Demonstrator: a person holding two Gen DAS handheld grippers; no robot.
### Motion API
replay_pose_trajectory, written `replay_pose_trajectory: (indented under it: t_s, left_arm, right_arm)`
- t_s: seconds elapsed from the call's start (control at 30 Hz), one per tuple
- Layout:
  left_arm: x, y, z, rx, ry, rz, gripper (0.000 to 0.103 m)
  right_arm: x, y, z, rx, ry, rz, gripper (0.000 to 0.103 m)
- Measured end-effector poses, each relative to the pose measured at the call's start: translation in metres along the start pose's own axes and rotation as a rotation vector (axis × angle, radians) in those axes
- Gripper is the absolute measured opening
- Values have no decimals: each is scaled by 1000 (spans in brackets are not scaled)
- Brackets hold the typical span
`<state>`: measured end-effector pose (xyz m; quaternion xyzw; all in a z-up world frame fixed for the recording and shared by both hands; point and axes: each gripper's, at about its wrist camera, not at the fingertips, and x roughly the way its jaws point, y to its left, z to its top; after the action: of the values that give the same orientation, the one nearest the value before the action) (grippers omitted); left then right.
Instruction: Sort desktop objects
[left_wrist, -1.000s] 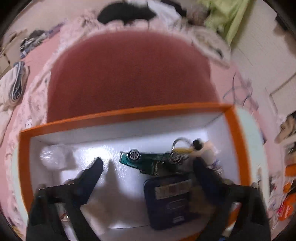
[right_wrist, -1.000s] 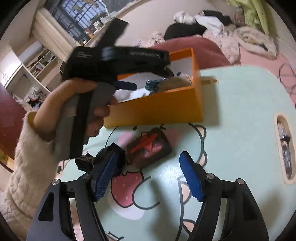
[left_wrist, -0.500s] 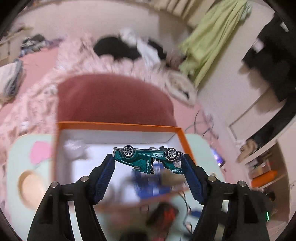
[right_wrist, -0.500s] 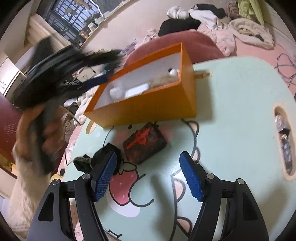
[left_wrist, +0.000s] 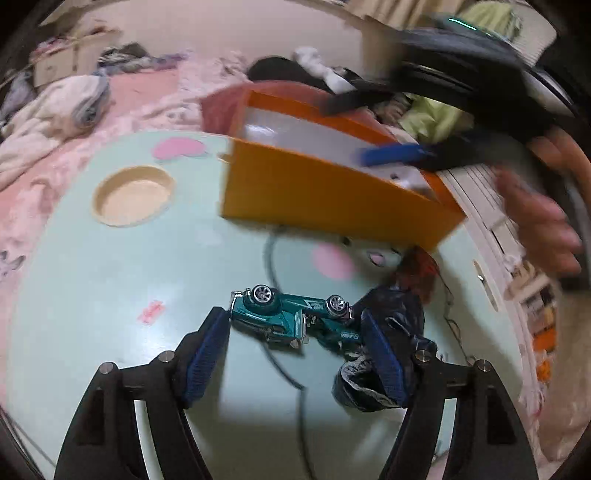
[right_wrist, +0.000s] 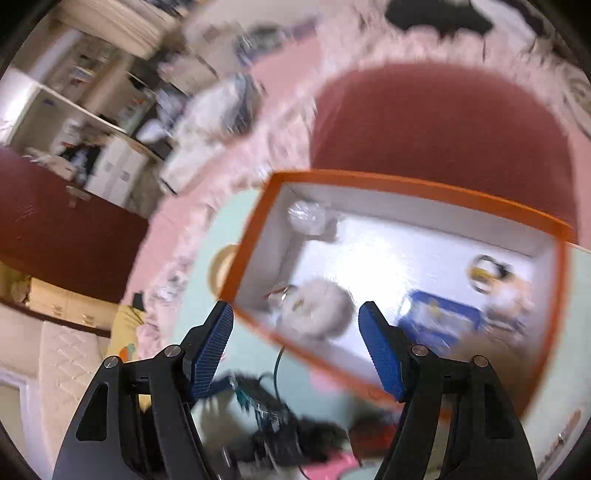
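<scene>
My left gripper (left_wrist: 295, 332) is shut on a teal toy car (left_wrist: 291, 314), held above the mint table (left_wrist: 110, 295) in front of the orange box (left_wrist: 325, 192). A dark crumpled bag (left_wrist: 391, 317) and a dark red pouch (left_wrist: 419, 271) lie on the table to the right. My right gripper (right_wrist: 295, 347) is open and empty, hovering over the orange box (right_wrist: 424, 188). Inside the box lie a grey fluffy ball (right_wrist: 321, 310), a blue case (right_wrist: 439, 317), a clear wrapped item (right_wrist: 306, 218) and a keyring (right_wrist: 484, 269). The right gripper also shows blurred in the left wrist view (left_wrist: 391, 155).
A round beige recess (left_wrist: 133, 195) sits in the table at the left. A dark red cushion (right_wrist: 443, 136) lies behind the box. Pink bedding (left_wrist: 110, 107) with clothes surrounds the table. A thin cable (left_wrist: 273, 266) runs across the table. Shelves (right_wrist: 74, 110) stand at the far left.
My left gripper took the teal car out of the box and carried it down over the table. My right gripper moved from the table up over the box.
</scene>
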<state>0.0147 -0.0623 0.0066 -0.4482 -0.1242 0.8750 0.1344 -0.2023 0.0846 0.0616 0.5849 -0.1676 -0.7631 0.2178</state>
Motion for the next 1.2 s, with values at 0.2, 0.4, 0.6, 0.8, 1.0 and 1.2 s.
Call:
replay_pose_trajectory:
  t_s: [0.2, 0.4, 0.6, 0.8, 1.0, 1.2]
  left_arm:
    - [-6, -9, 1, 24, -43, 10, 88]
    - [-30, -4, 6, 5, -125, 14, 88]
    - [-60, 1, 51, 19, -197, 49, 88]
    - [-34, -15, 139, 85, -101, 34, 83]
    - [53, -45, 185, 234, 137, 218, 52]
    - [94, -54, 183, 310, 237, 331, 52]
  right_arm:
    - [65, 0, 11, -15, 149, -100, 68]
    - [68, -3, -4, -77, 47, -154, 17]
    - [16, -13, -31, -51, -130, 29, 15]
    - [-31, -15, -97, -63, -224, 102, 15]
    - [-14, -42, -164, -4, -179, 46, 15]
    - [-25, -33, -135, 9, -239, 101, 22]
